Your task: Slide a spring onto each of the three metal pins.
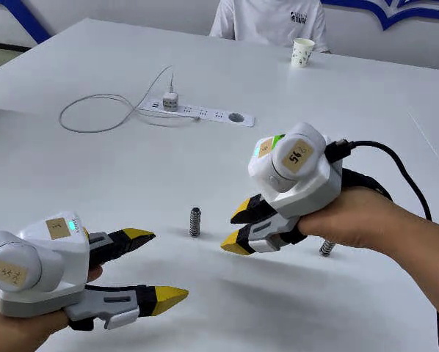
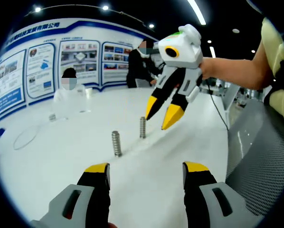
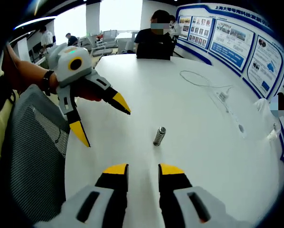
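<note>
A short upright pin wrapped in a spring (image 1: 195, 221) stands mid-table on the white table (image 1: 95, 169); it also appears as the nearer spring-covered pin (image 2: 116, 143) and as a lone coil (image 3: 159, 136). A second spring-covered pin (image 1: 327, 248) peeks out behind the right hand, and shows as the farther coil (image 2: 142, 127). My right gripper (image 1: 234, 231) hovers just right of the middle pin, its jaws a little apart and holding nothing (image 3: 143, 169). My left gripper (image 1: 155, 265) sits low at the near left, wide open and empty (image 2: 146, 168).
A white power strip with a charger and looped cable (image 1: 197, 112) lies at the back. A paper cup (image 1: 302, 53) stands before a seated person (image 1: 271, 18). A black cord (image 1: 396, 165) trails from the right gripper. A grey mesh chair (image 2: 260, 156) is beside the table.
</note>
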A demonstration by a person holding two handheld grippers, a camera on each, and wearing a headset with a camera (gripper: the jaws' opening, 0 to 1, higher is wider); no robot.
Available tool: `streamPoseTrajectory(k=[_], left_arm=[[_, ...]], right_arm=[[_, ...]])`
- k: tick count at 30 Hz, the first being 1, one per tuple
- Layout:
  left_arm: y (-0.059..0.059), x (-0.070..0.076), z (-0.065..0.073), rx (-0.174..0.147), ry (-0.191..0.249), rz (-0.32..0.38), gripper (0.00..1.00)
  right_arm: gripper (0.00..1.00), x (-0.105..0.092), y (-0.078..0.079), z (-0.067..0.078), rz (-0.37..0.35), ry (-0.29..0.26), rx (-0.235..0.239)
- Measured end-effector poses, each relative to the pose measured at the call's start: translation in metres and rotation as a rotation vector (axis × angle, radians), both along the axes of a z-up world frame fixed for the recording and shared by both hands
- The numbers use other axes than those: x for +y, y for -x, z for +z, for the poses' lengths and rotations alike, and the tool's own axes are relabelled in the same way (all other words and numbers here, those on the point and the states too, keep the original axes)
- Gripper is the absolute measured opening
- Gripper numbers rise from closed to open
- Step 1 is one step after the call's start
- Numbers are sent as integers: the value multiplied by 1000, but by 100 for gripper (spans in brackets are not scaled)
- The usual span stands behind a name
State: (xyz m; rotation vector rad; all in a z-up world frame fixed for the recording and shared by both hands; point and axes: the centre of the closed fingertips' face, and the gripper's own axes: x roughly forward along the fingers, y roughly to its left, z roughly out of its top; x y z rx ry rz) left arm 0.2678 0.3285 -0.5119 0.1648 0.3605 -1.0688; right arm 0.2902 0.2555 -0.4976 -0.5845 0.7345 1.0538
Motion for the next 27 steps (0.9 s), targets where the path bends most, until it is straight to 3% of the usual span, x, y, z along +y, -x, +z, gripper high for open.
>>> streamPoseTrajectory(k=[27], left_arm=[[1, -7, 3, 0, -5, -22, 69]], right_arm=[[31, -57, 24, 6, -159, -110, -16]])
